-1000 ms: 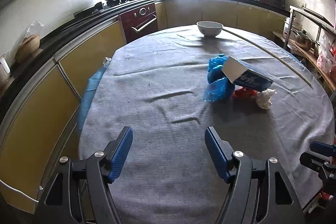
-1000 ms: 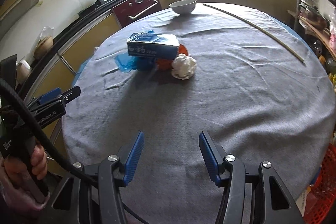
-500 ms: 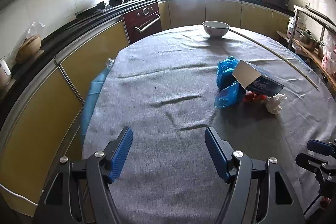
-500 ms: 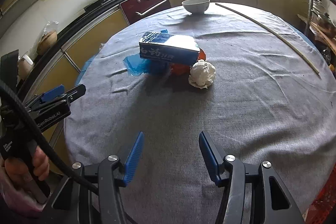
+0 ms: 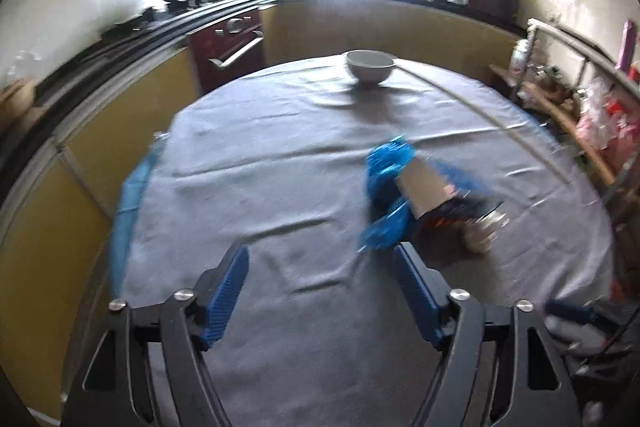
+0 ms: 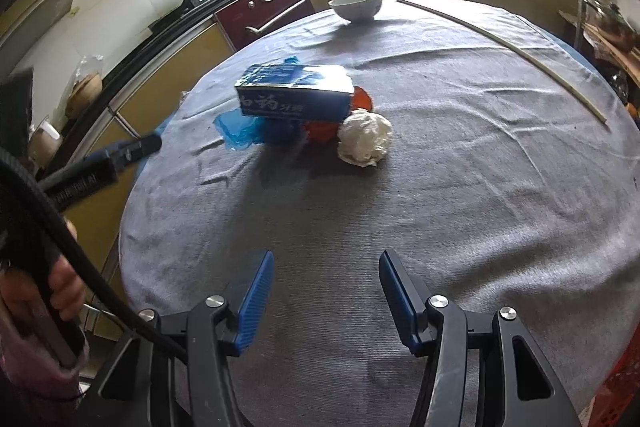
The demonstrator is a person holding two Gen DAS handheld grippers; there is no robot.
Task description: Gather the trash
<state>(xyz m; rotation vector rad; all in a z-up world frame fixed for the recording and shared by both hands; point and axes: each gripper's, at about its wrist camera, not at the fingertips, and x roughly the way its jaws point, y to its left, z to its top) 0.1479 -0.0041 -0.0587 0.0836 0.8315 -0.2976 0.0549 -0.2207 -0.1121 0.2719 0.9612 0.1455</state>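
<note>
1. Approach stage, by the look of it: the left gripper (image 5: pixel 320 291) and the right gripper (image 6: pixel 326 297) both hover over the round table draped in grey cloth (image 6: pixel 460 187), fingers spread wide and grasping nothing; no trash is picked up yet.
2. The trash sits in one cluster near the table's middle: a blue rectangular cardboard box with white lettering (image 6: pixel 294 95) rests on top of crumpled blue plastic film (image 6: pixel 236 131), with a red-orange wrapper (image 6: pixel 320 131) beneath and a crumpled white paper ball (image 6: pixel 364 139) just beside it.
3. The left view is motion-blurred; the pile lies ahead of its right finger.
4. The next move likely calls for one gripper reaching into the pile and closing on a single piece, probably the box on top.
5. A white ceramic bowl (image 6: pixel 356 5) and a long pale stick (image 6: pixel 504 45) lie well apart.
</note>
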